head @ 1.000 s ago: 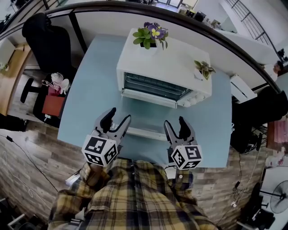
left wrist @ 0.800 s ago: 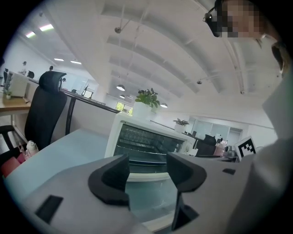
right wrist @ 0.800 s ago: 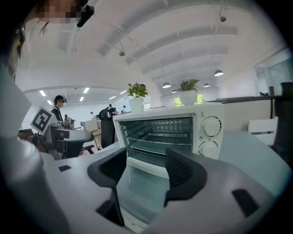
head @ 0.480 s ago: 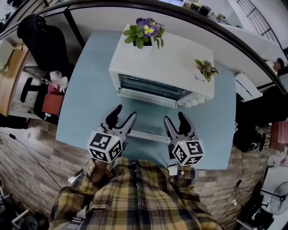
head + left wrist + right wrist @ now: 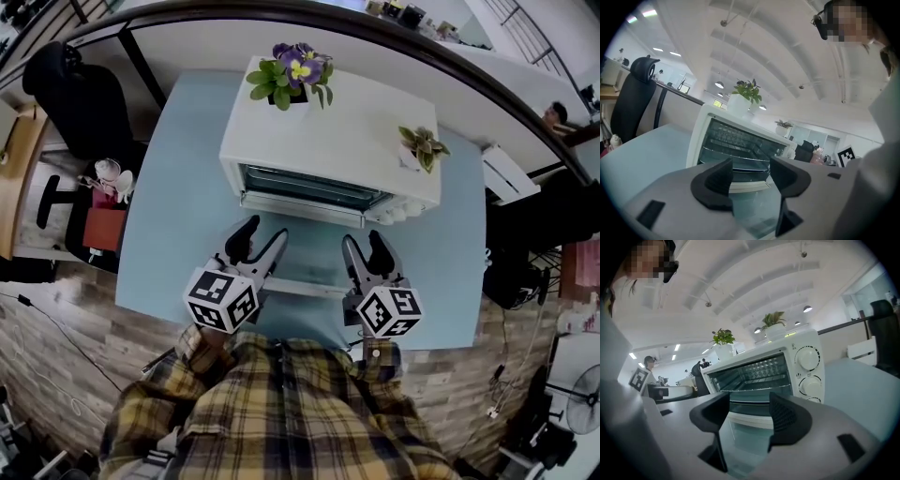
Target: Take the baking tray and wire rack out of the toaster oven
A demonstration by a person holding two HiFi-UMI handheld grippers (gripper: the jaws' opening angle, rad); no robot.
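Both claws released and empty, left claw (image 5: 262,240) and right claw (image 5: 365,244) hover above the dropped door (image 5: 305,282), wire rack (image 5: 740,136) and what looks like the baking tray (image 5: 740,157) straight ahead inside the toaster oven (image 5: 328,131), and a lopsided tug could jam them or rattle the potted plants (image 5: 292,70) beyond!

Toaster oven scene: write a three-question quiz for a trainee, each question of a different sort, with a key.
1. True or false: the glass door of the white toaster oven on the light blue table is shut.
2. The left gripper holds: A) a metal fork; B) a folded cloth; C) nothing.
3. Fill in: ___ potted plants stand on the oven's top.
Key: 1 false, it is folded down open; 2 C, the jaws are apart and empty; 3 two.
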